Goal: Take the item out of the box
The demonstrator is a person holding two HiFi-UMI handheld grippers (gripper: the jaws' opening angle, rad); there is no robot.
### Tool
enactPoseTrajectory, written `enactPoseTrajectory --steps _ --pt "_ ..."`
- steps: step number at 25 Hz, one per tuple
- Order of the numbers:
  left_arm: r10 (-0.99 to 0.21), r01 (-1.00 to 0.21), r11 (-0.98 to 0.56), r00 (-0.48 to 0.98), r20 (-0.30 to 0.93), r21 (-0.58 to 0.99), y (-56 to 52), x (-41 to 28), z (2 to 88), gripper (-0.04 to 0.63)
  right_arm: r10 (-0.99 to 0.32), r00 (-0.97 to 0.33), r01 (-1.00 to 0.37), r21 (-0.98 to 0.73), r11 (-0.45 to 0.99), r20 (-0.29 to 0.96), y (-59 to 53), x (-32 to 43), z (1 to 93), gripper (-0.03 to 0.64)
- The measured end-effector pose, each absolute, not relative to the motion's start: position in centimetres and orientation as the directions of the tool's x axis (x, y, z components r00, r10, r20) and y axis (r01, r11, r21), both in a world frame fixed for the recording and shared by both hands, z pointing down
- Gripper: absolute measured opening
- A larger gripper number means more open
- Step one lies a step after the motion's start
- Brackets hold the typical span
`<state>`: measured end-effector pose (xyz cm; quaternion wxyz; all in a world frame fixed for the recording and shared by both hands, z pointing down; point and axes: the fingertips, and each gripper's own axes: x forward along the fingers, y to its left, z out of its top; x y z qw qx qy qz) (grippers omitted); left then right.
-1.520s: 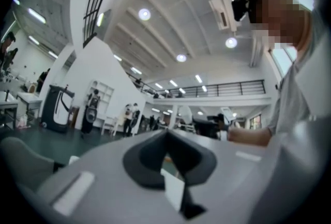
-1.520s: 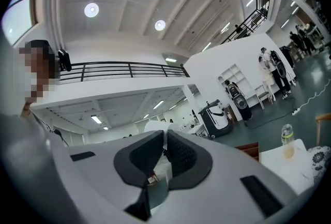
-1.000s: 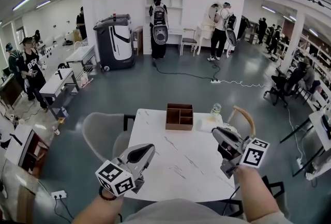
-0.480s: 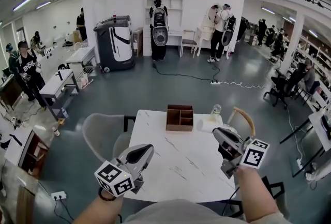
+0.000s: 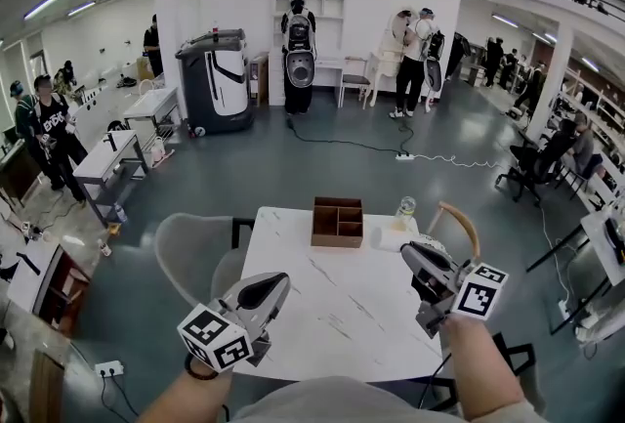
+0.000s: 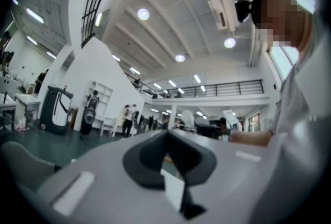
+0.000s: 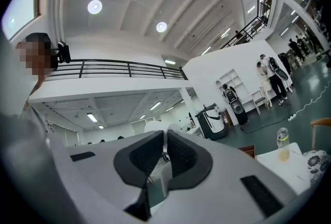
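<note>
Well back on the white bench (image 5: 342, 314), against the middle of its far edge, sits the brown box (image 5: 337, 222). It is open on top and split into compartments. The compartments look dark from the head view, so what lies inside cannot be made out. A clear bottle (image 5: 402, 212) stands near the far right corner of the bench, just beside the box and apart from it.

Both pairs of tongs hang over the near part of the bench, well apart from the box and from each other. The left tongs (image 5: 281, 277) are above the near left corner, and their tips are pressed together with nothing between them. The right tongs (image 5: 408, 251) are above the right edge, drawn together to a thin slit, and they pinch nothing either.

A grey chair (image 5: 190, 255) stands at the left edge of the bench, and a wooden-backed chair (image 5: 461, 221) at the far right corner.
</note>
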<state>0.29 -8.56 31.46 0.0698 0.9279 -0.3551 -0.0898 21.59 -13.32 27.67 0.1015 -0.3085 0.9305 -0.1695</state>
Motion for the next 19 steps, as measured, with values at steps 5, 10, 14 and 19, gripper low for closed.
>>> enactPoseTrajectory --steps 5,10,14,19 --pt "-0.67 -0.646 -0.739 0.733 -0.115 0.192 -8.45 0.3 31.51 0.002 -0.61 -0.788 -0.538 -0.383 0.751 -0.089 -13.3 21.59 27.75 0.026" --pt "-0.67 -0.645 -0.739 0.733 -0.119 0.193 -8.42 0.22 31.26 0.002 -0.608 -0.788 -0.537 -0.382 0.752 -0.09 -13.26 21.46 27.42 0.026" --pt "-0.67 -0.645 -0.739 0.732 -0.119 0.194 -8.5 0.22 31.14 0.002 -0.608 -0.789 -0.536 -0.381 0.753 -0.091 -13.34 21.5 27.24 0.026" --pt "-0.67 -0.645 -0.739 0.733 -0.117 0.193 -8.9 0.27 31.68 0.002 -0.608 -0.789 -0.538 -0.379 0.753 -0.088 -13.74 21.63 27.8 0.025"
